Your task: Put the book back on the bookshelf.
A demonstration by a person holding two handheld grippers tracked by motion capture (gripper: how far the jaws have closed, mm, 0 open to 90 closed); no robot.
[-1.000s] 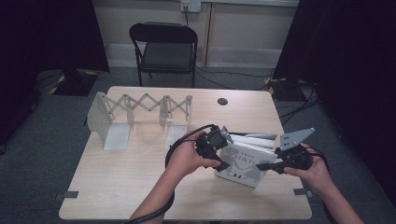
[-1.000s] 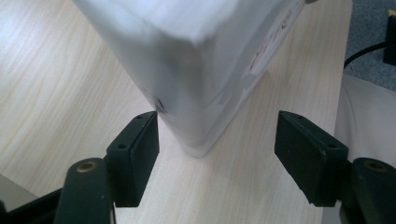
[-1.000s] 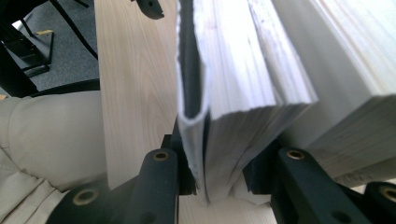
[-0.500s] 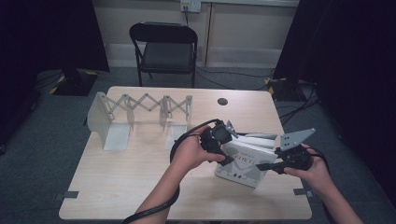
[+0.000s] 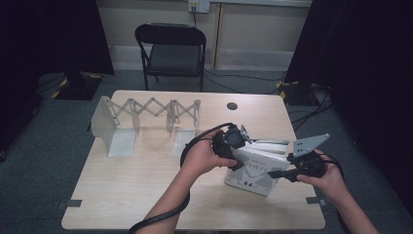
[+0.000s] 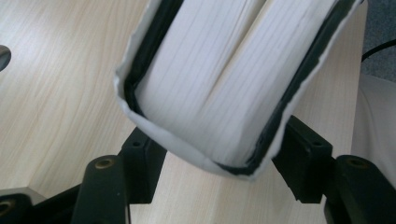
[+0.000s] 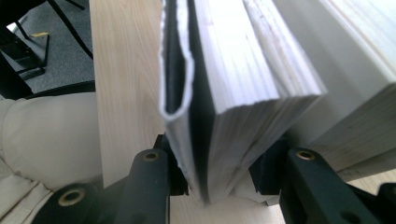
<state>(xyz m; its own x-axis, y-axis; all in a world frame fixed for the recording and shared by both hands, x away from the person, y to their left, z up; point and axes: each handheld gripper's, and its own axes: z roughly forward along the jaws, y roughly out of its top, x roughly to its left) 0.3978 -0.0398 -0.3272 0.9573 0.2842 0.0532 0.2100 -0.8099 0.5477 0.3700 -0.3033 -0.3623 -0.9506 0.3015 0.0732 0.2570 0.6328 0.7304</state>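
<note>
Book [image 5: 257,168] with a white jacket, held tilted above the right half of the tabletop [image 5: 146,195] between two hand-held grippers. Left gripper [image 5: 233,146] takes its upper left end; its fingers [image 6: 140,161] flank the book's corner and have just been closing on it, though contact is not clear. Right gripper [image 5: 287,170] takes the lower right edge, fingers [image 7: 161,175] clamped across cover and pages while just easing slightly. Expanding file rack [image 5: 146,119] stands well apart at left.
</note>
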